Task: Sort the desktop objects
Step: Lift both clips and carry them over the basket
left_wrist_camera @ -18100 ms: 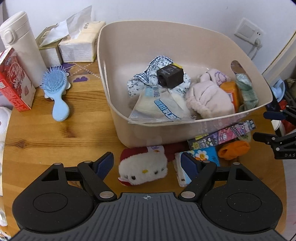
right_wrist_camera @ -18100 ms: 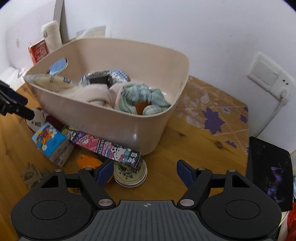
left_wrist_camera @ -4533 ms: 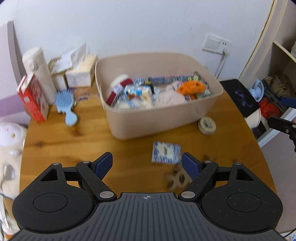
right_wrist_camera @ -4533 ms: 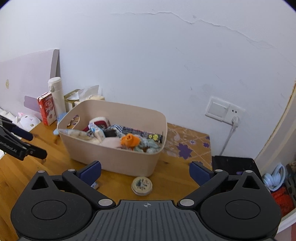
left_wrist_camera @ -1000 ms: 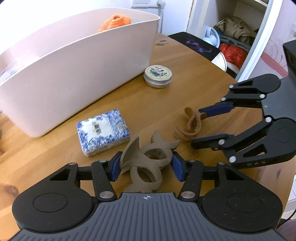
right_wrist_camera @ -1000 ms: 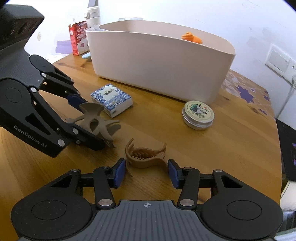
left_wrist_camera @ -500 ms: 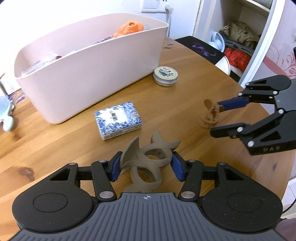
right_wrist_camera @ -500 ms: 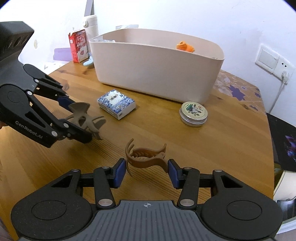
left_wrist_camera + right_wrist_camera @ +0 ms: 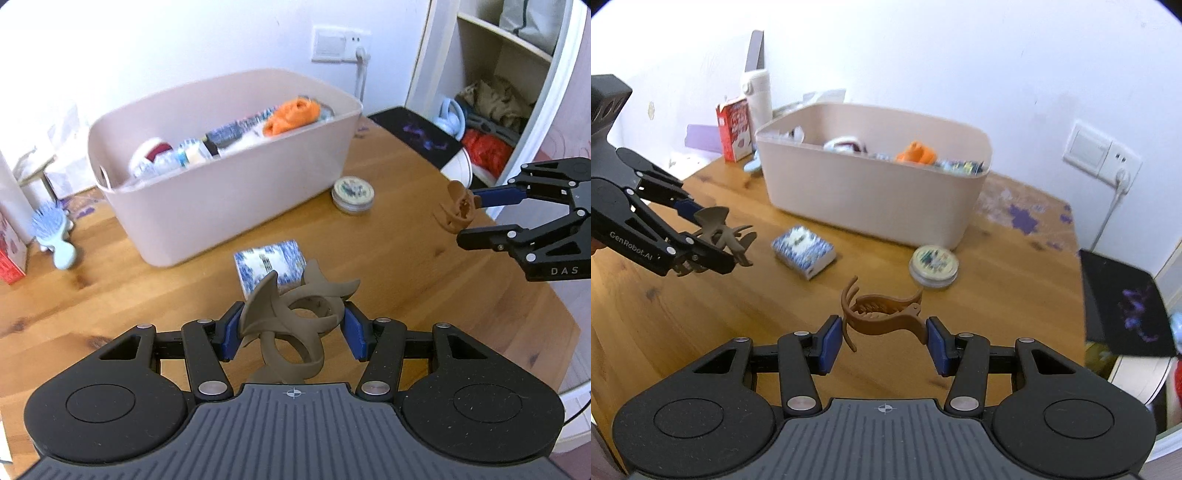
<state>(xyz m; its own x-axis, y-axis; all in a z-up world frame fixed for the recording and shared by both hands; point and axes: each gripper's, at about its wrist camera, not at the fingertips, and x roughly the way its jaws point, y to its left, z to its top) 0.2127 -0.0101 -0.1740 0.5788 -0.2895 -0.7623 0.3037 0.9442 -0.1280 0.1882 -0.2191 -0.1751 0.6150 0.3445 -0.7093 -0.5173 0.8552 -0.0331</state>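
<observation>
Already most of the clutter sat inside the beige storage bin [image 9: 236, 206] toward the back of the counter [image 9: 110, 295]: an orange cloth [image 9: 291, 114], a red-and-white plush and several packets showed above its rim. My left tongs [image 9: 291, 328] were clenched on a grey-brown hair claw clip [image 9: 291, 321], its prongs fanning out past the blue pads, lifted clear of the wood near the front edge. My right tongs [image 9: 884, 341] gripped a tan hair claw clip [image 9: 882, 314] by its two ends, teeth upward, also off the counter and out toward the right edge.

So, as I judged it, two of the last loose pieces were in hand but not yet in the bin. Both would need carrying over the near wall and letting go above the pile.

Left on the wood were a blue-and-white patterned packet [image 9: 269, 262] just in front of the bin's near wall and a round tin [image 9: 352, 192] beside the bin's right front corner. A blue hairbrush [image 9: 55, 236] lay at the left edge near a red carton [image 9: 733, 127], with a white flask [image 9: 759, 96] behind it by the wall; whether those belonged in the bin I couldn't tell. By my reckoning the job was well past halfway.
</observation>
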